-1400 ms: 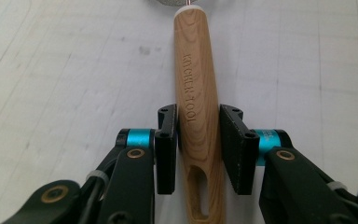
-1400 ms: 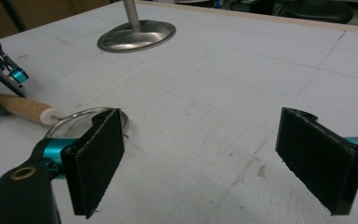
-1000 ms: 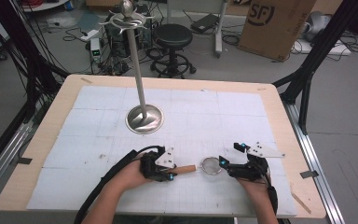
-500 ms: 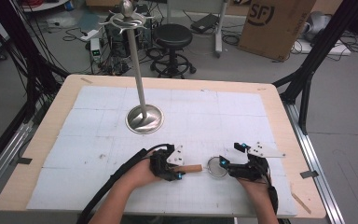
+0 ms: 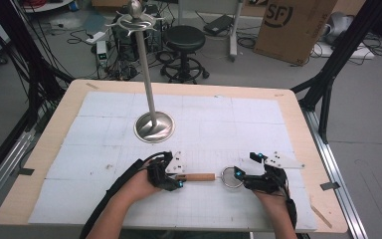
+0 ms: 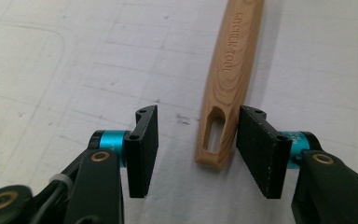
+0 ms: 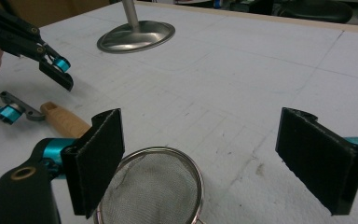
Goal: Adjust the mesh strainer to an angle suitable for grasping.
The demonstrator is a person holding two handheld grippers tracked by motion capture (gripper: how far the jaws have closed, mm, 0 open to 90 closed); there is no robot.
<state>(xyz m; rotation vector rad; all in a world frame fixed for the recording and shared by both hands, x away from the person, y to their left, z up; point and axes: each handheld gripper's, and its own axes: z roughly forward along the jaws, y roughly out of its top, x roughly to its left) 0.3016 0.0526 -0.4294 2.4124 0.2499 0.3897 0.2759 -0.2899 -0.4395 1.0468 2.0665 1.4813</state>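
A small strainer lies flat on the white mat, its wooden handle [image 5: 196, 177] pointing left and its mesh bowl [image 5: 232, 177] to the right. My left gripper [image 5: 179, 177] straddles the slotted end of the handle [image 6: 228, 79]. Its jaws have just been opening, and the left gripper [image 6: 193, 149] stands open: the left pad is well clear and the right pad sits close beside the wood. My right gripper [image 5: 248, 164] is wide open at the bowl. In the right gripper view the mesh bowl [image 7: 151, 186] lies low by the left jaw of the right gripper [image 7: 205, 140].
A tall metal stand with a round base [image 5: 154, 126] rises behind the left gripper, and its base [image 7: 137, 35] also shows in the right gripper view. The table's front edge [image 5: 179, 229] runs just below both hands. Bare white mat [image 5: 219, 124] lies beyond the strainer.
The left gripper's jaws have spread apart around the handle's end. The strainer has shifted slightly to the right, toward the right gripper, which has stayed in place.
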